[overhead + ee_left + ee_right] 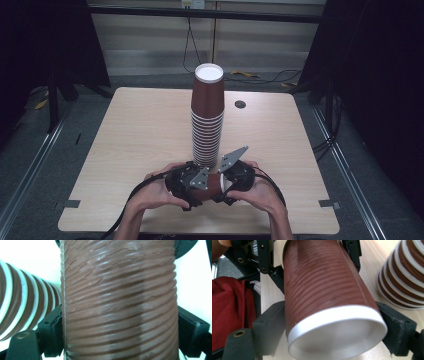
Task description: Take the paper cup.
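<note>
A brown ribbed paper cup with a white rim lies on its side, held just above the front of the wooden table. My left gripper is shut on its body, the black jaws pressing both sides of the cup. My right gripper is shut on the rim end of the cup, one jaw on each side. From the right gripper view the left gripper clamps the far end. A tall stack of upturned brown cups stands right behind both grippers.
The stack rises close on the left in the left gripper view, and its base is at the upper right in the right gripper view. A round cable hole is at the table's back. Red cloth shows beside the table edge.
</note>
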`<state>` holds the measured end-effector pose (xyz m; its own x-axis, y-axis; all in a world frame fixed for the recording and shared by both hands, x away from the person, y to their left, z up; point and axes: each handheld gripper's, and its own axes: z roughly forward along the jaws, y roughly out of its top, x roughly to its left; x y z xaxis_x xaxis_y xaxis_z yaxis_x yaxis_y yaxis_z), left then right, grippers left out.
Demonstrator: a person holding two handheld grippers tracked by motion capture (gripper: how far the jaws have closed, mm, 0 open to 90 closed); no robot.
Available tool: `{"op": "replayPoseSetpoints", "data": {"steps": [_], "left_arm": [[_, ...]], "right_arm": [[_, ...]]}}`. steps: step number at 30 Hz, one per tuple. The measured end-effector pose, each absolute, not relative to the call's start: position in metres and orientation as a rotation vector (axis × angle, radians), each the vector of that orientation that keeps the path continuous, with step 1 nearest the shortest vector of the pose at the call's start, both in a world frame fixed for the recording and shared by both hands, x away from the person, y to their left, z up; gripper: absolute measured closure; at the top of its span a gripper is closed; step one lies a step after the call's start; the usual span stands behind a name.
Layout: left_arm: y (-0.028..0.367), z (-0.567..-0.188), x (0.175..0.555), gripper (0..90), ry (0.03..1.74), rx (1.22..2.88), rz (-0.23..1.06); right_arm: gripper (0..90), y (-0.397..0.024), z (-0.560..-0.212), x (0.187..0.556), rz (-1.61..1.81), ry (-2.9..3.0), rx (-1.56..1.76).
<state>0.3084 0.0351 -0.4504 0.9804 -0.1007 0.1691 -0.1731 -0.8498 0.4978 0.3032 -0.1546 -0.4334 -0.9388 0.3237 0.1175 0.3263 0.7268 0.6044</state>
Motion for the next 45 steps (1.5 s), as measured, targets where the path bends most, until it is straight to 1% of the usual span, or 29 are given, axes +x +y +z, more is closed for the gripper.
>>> {"op": "replayPoseSetpoints", "data": {"steps": [3, 5, 9, 11, 19, 20, 21, 22, 35, 39, 41, 45], "left_arm": [[0.034, -0.451, 0.308, 14.2, -0.2, 2.589, 0.175], [0.034, -0.451, 0.308, 14.0, -0.214, 2.581, 0.182], [0.036, -0.451, 0.308, 13.8, -0.217, 2.573, 0.175], [0.039, -0.452, 0.309, 12.8, -0.223, 2.537, 0.185], [0.045, -0.452, 0.312, 11.4, -0.236, 2.45, 0.137], [0.047, -0.451, 0.313, 11.5, -0.214, 2.44, 0.109], [0.047, -0.451, 0.313, 12.1, -0.214, 2.44, 0.109], [0.05, -0.45, 0.316, 12.3, -0.201, 2.401, 0.069], [0.061, -0.445, 0.321, 12.3, -0.166, 2.308, 0.045], [0.063, -0.443, 0.322, 13.4, -0.139, 2.258, 0.018], [0.069, -0.438, 0.325, 15.6, -0.113, 2.178, 0.007], [0.075, -0.432, 0.325, 15.6, -0.1, 2.132, 0.029]], "right_arm": [[17.6, -0.154, -0.433, 0.303, -1.02, -2.903, -0.539], [20.3, -0.152, -0.432, 0.304, -1.0, -2.898, -0.509], [21.4, -0.151, -0.432, 0.306, -1.012, -2.888, -0.494], [21.8, -0.151, -0.431, 0.304, -1.027, -2.892, -0.487], [22.7, -0.155, -0.426, 0.303, -1.027, -2.904, -0.465], [22.8, -0.154, -0.426, 0.302, -1.022, -2.907, -0.466], [22.8, -0.154, -0.426, 0.302, -1.022, -2.907, -0.466], [22.9, -0.154, -0.427, 0.302, -1.016, -2.908, -0.456], [23.1, -0.156, -0.425, 0.301, -1.042, -2.899, -0.46], [23.1, -0.157, -0.425, 0.301, -1.06, -2.894, -0.461], [23.0, -0.156, -0.425, 0.3, -1.039, -2.927, -0.471], [23.0, -0.155, -0.425, 0.299, -1.043, -2.934, -0.474]]}}
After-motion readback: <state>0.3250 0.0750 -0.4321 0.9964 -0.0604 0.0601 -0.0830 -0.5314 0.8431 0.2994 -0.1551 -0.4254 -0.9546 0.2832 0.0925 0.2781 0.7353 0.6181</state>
